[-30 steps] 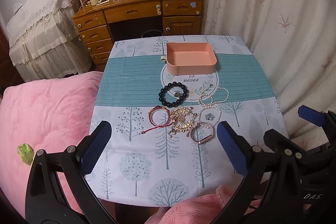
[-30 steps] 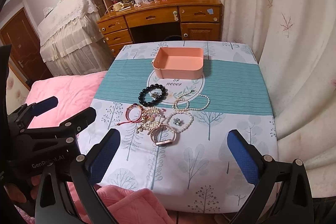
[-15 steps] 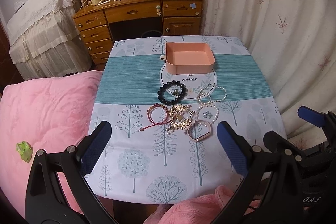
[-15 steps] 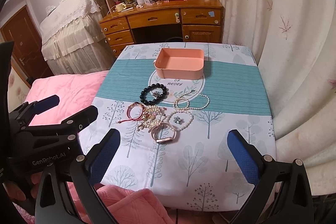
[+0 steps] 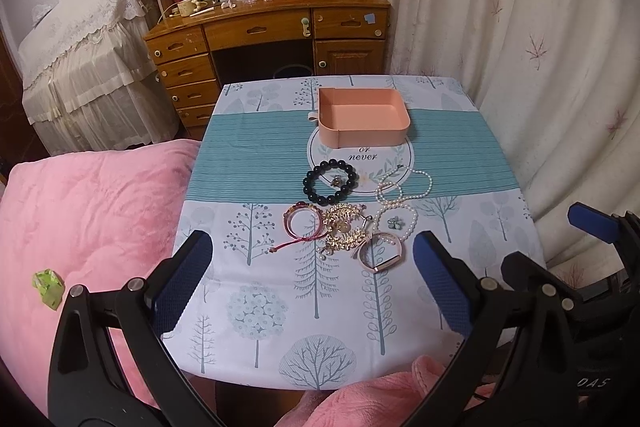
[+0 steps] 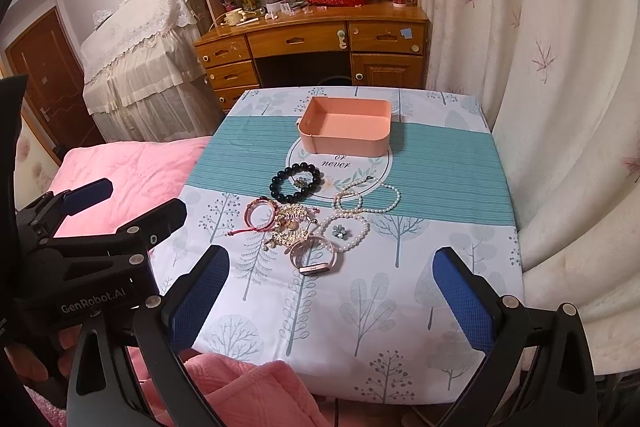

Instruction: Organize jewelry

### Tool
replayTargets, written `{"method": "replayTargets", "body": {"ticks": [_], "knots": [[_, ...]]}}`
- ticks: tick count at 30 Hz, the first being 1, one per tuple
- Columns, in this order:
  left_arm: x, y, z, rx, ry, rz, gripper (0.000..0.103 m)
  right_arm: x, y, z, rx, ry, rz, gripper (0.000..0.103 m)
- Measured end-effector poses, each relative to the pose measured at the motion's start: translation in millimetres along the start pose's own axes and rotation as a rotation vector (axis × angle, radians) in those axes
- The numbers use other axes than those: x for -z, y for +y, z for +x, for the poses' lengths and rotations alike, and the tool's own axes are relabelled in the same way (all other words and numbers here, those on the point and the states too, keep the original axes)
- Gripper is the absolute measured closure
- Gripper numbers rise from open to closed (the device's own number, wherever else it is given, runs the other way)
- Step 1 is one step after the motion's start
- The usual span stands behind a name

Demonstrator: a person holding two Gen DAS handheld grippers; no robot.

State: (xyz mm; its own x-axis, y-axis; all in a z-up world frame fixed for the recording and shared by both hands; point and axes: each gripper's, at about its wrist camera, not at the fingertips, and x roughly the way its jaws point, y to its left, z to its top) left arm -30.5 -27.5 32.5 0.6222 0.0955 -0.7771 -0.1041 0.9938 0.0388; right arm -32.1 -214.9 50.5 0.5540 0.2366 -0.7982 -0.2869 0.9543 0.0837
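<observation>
Left hand-held gripper (image 5: pixel 312 283), right hand-held gripper (image 6: pixel 332 301): wide apart, holding nothing.

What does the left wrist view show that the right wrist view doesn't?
Only the left wrist view shows a green wrapper on the pink quilt, and the right gripper at its right edge. Only the right wrist view shows a brown door and the left gripper, with a hand on it. Both show the empty pink tray, black bead bracelet, pearl necklace and pink watch. Both grippers' fingers are spread, holding nothing.
</observation>
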Motion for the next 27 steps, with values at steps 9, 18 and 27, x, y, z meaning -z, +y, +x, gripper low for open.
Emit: {"method": "replayTargets", "body": {"ticks": [9,18,27], "knots": [[0,-6,0,0.012,0.000,0.009,0.003,0,-1,-3,-0.011,-0.002,0.012,0.000],[2,-2,4,0.050,0.012,0.000,0.003,2,-7,-11,-0.020,-0.001,0.016,0.000],[7,-1,17,0.024,0.045,0.018,0.003,4,-4,-6,-0.015,0.021,0.029,0.000]]}}
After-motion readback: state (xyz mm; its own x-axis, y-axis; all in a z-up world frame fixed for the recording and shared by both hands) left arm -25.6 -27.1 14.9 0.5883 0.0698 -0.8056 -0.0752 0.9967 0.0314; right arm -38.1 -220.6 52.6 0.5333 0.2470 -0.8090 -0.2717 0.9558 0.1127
